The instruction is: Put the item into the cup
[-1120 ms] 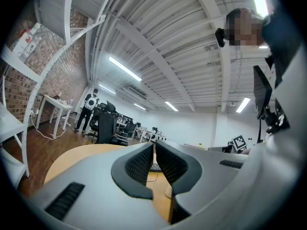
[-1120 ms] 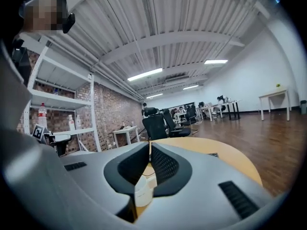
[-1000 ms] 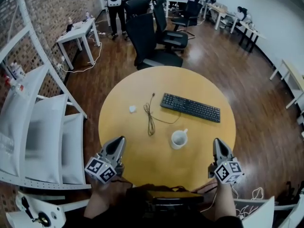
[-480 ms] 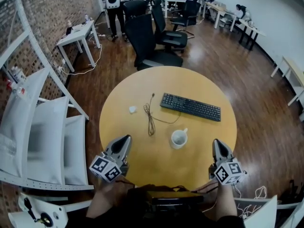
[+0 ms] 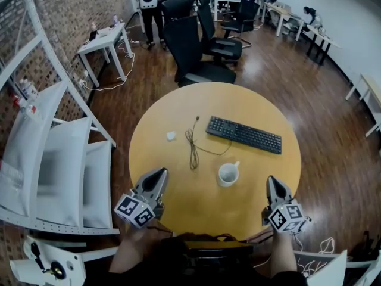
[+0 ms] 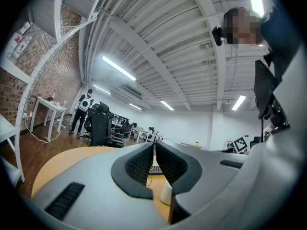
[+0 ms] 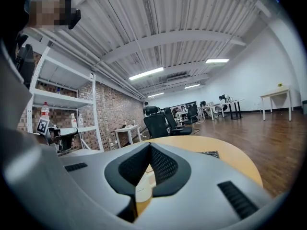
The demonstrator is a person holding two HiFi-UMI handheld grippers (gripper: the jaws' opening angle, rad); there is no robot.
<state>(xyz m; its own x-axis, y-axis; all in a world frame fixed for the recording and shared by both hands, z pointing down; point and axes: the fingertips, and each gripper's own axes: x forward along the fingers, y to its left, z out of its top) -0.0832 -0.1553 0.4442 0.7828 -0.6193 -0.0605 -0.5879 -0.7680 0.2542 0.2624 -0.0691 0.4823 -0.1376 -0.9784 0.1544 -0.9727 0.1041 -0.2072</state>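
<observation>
A small white item point(image 5: 171, 136) lies on the left part of the round wooden table point(image 5: 178, 106). The white cup point(image 5: 228, 174) stands upright nearer me, right of centre, its handle pointing away. My left gripper point(image 5: 158, 176) hovers at the near left edge, jaws shut and empty, well short of the item. At the near right edge my right gripper point(image 5: 272, 182) is shut on nothing, to the right of the cup. The left gripper view shows the closed tips point(image 6: 154, 145) with the cup point(image 6: 166, 194) low behind them. The right gripper point(image 7: 149, 145) also shows the cup point(image 7: 144, 187) beyond its jaws.
A black keyboard point(image 5: 244, 134) lies on the far right half of the table, and a thin dark cable point(image 5: 193, 148) loops left of the cup. Black office chairs point(image 5: 196, 46) stand behind the table. White shelving point(image 5: 53, 159) flanks the left side.
My left gripper has drifted a little to the right and inward over the table edge. The right gripper, cup and item stay put.
</observation>
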